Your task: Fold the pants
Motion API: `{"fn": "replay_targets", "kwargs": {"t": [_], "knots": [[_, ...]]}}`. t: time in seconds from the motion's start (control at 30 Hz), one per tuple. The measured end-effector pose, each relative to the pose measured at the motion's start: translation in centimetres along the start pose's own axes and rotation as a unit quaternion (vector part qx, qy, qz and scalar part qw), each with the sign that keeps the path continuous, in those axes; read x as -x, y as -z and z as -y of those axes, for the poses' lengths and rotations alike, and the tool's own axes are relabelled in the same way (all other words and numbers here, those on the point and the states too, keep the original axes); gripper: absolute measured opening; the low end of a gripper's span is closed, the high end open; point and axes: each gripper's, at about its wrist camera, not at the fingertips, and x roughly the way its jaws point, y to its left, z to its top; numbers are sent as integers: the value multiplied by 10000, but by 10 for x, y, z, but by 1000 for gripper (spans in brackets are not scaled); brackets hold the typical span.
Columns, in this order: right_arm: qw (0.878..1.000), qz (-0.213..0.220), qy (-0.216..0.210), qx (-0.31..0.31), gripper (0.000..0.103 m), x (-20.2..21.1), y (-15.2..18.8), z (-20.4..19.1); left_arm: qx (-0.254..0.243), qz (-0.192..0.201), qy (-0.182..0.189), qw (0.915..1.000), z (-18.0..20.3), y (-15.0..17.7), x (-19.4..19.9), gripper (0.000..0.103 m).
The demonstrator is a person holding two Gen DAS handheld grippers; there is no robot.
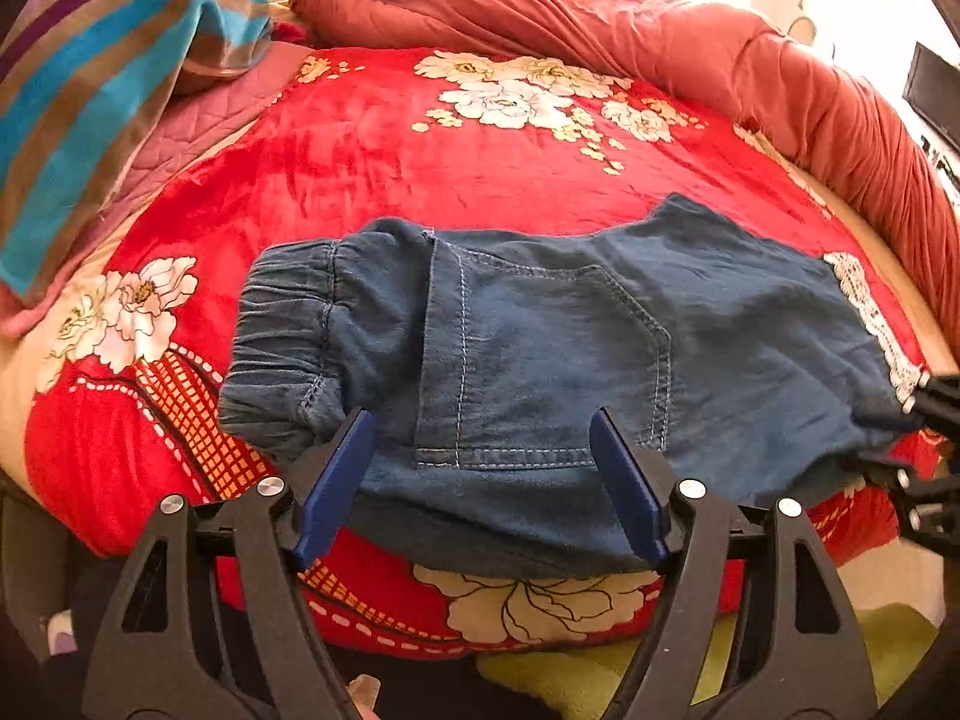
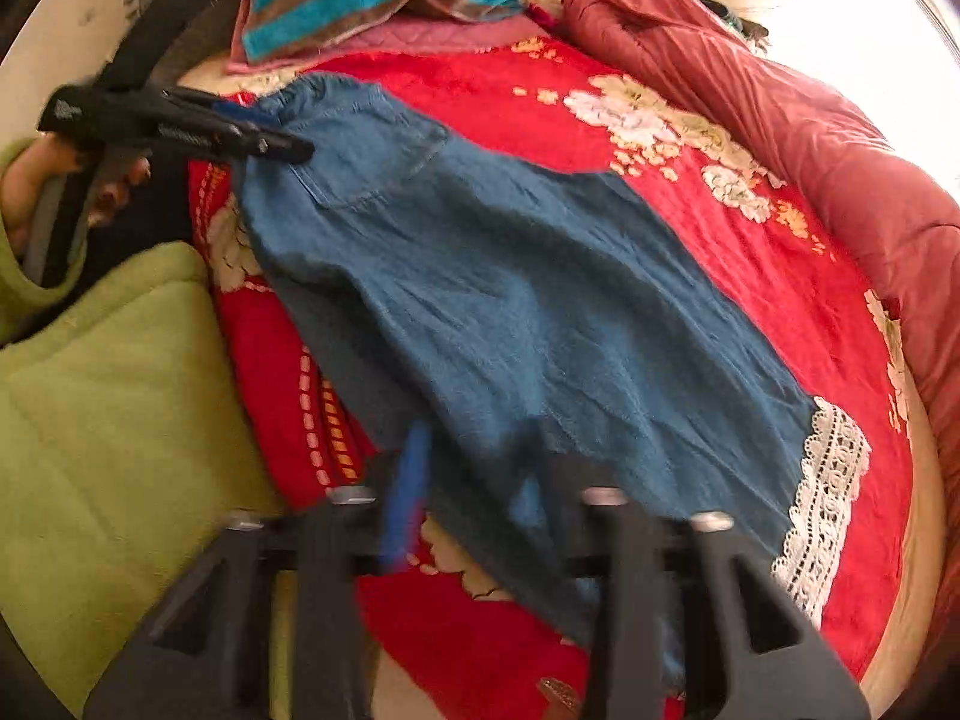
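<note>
Blue denim pants with white lace hems lie flat on a red floral blanket, elastic waistband to the left, legs to the right. My left gripper is open, its blue pads astride the near edge by the back pocket. In the right wrist view the pants stretch away toward the waistband, lace hem at the right. My right gripper is open over the near edge of the leg, blurred by motion. The left gripper shows there at the waistband.
A rust-red duvet is bunched along the far and right side of the bed. A striped towel lies at the far left. A green padded garment is close at the near side.
</note>
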Motion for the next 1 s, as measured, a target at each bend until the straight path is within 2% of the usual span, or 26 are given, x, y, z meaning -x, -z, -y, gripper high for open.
{"fn": "replay_targets", "kwargs": {"t": [0.13, 0.2, 0.3, 0.4, 0.47, 0.53, 0.57, 0.67, 0.73, 0.8, 0.9, 1.0], "knots": [[9985, 56, -537, -98, 3, 12, 2, 3, 96, 85, 51, 9999, -7, 0, 1, 67], [9980, 51, -630, -70, 3, 15, 7, -1, 200, 154, 65, 9997, -10, -1, 1, 67], [9969, -258, -734, -104, 5, -2, 14, -5, 274, 206, 71, 9994, -13, -2, 0, 67], [9961, -258, -824, -169, 12, 0, 15, -6, 234, 237, 55, 9994, -12, -1, 2, 67], [9944, -11, -1004, -331, 16, 18, 15, 2, 231, 275, 11, 9994, -11, -1, 5, 67], [9933, 238, -998, -527, 25, 36, 18, 15, 160, 381, -88, 9991, -6, -3, 14, 67], [9928, 376, -916, -676, 31, 44, 19, 25, -6, 515, -185, 9985, 1, -5, 23, 67], [9903, 519, -515, -1178, 34, 56, 26, 53, -393, 697, -164, 9967, 24, -6, 36, 67], [9878, 412, -220, -1486, 37, 55, 32, 69, -636, 620, -20, 9960, 40, -4, 33, 75], [9863, 293, -95, -1621, 43, 51, 38, 76, -887, 446, -96, 9950, 52, 0, 21, 77], [9856, -49, 203, -1676, 49, 43, 50, 80, -869, 95, -214, 9959, 47, 6, 0, 78], [9787, -604, 807, -1786, 52, 27, 68, 88, -462, -73, -348, 9983, 22, 4, -13, 78]]}}
